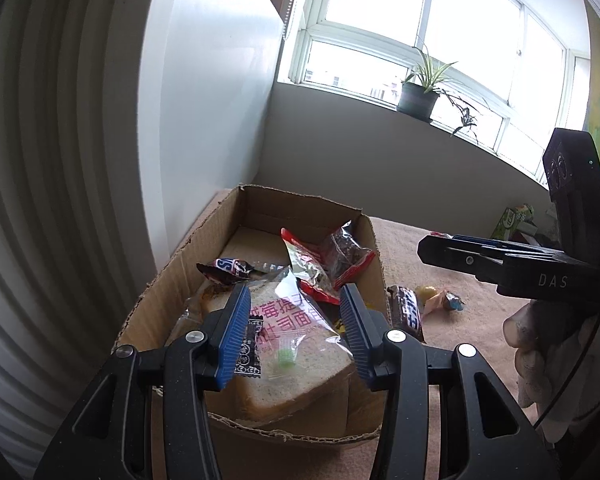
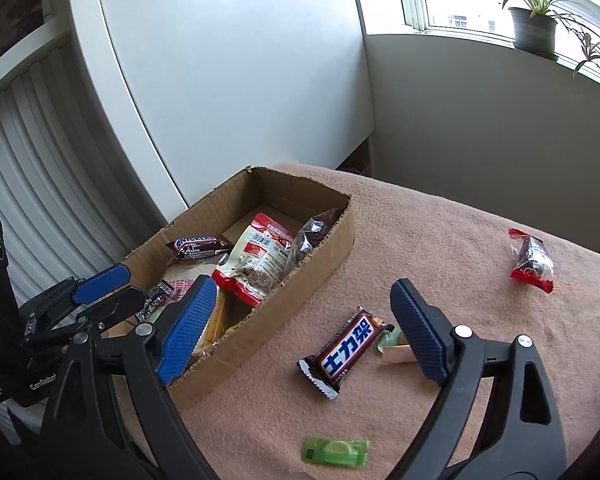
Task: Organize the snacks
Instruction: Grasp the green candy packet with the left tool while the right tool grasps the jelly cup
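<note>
Surface: a table covered with a pinkish-tan blanket (image 2: 440, 240). Lying directly on it: one open cardboard box (image 2: 320, 248) near the wall, a brown chocolate bar (image 2: 346, 352) just beside the box, a green candy (image 2: 336, 451) at the near edge, a small orange-and-yellow wrapper (image 2: 396, 350) touching the bar's end, and a red-trimmed clear packet (image 2: 532, 260) well apart to the right.

A home room: potted plants (image 1: 418, 94) on a bay windowsill, white wardrobe (image 2: 228, 80), blanket-covered surface (image 2: 440, 248)
</note>
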`<control>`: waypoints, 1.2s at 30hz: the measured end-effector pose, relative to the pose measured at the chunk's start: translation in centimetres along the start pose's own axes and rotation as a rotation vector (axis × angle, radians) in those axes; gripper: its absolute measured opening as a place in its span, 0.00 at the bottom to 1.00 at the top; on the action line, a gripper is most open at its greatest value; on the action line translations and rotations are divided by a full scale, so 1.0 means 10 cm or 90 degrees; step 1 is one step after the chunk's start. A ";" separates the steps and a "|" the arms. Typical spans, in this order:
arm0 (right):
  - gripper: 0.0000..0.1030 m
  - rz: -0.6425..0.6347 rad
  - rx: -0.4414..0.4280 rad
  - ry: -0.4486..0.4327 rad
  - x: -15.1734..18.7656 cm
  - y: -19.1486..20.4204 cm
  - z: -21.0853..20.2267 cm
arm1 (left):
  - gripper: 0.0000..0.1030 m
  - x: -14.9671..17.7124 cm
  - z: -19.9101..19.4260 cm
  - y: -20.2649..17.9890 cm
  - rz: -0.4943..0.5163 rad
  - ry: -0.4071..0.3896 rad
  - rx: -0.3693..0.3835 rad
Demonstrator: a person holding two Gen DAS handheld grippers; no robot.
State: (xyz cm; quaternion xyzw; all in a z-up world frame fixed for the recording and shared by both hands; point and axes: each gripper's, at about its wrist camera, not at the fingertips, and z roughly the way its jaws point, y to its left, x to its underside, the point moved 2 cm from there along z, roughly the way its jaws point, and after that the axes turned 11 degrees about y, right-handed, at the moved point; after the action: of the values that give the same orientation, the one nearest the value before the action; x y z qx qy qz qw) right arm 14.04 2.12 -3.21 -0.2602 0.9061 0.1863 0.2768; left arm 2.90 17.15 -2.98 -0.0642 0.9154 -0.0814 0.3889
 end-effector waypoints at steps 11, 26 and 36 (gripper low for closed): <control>0.91 0.044 0.040 0.043 0.23 -0.66 -0.05 | 0.44 0.04 0.01 -0.71 0.081 0.022 0.073; 0.90 0.083 0.030 0.106 0.43 -1.05 0.24 | 0.44 0.54 0.64 -1.55 0.245 0.162 0.087; 0.90 0.098 0.027 0.105 0.47 -1.11 0.22 | 0.45 0.65 0.87 -1.54 0.266 0.195 0.048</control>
State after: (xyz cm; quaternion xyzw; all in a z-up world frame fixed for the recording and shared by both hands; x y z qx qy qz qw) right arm 18.01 -7.39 -9.86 -0.1980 0.9470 0.1655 0.1913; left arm 5.54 0.07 -10.48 0.1536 0.9535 -0.0419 0.2560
